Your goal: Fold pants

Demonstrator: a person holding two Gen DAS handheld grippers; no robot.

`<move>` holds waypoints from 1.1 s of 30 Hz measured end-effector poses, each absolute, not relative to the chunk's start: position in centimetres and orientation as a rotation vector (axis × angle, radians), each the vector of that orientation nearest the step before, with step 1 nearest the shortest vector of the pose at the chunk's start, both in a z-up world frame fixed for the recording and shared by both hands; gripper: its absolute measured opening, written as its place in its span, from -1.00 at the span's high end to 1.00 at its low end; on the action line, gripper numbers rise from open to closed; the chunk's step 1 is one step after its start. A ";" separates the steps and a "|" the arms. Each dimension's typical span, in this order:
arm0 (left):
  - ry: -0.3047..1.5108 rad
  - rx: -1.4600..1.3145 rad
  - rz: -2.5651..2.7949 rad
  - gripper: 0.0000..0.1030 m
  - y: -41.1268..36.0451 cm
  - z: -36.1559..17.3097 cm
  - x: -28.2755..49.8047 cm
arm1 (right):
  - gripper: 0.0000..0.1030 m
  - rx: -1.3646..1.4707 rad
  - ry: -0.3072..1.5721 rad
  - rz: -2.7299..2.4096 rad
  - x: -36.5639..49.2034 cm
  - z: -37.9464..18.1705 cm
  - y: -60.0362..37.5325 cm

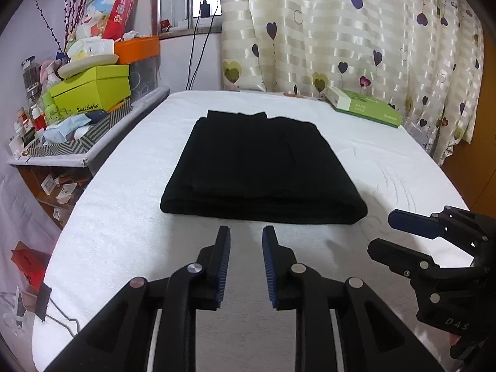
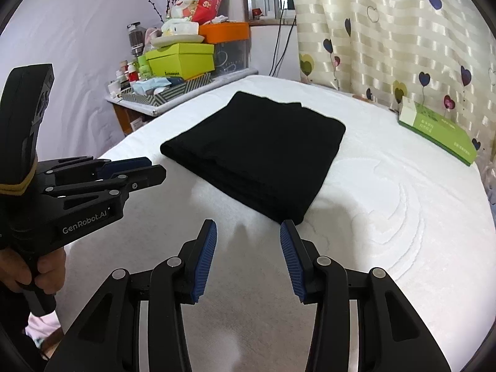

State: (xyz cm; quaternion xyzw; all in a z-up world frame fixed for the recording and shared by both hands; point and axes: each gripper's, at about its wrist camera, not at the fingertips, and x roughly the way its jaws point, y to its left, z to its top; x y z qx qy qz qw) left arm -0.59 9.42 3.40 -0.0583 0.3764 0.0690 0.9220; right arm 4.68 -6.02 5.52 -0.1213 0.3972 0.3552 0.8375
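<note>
The black pants (image 1: 263, 167) lie folded mid-bed (image 1: 124, 232), soft and limp, probably best pinched through all layers at the near fold, while the left gripper (image 1: 246, 263) and right gripper (image 2: 248, 260) hang spread and empty.

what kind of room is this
Most likely a bedroom in a home: a white mattress holds folded black pants, a heart-print curtain hangs behind it, and a side table is piled with boxes and toiletries.

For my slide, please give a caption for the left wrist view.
Folded black pants on white bed; both tools open, empty.
</note>
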 end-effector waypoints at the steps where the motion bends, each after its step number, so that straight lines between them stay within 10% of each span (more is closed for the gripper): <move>1: 0.779 -0.117 0.145 0.54 9.4 3.2 -0.5 | 0.14 -0.258 0.845 0.747 4.7 5.3 -5.9; 33: 0.889 -0.063 0.192 0.40 10.6 -0.4 2.2 | 0.09 -0.338 0.934 0.686 6.7 2.0 -4.1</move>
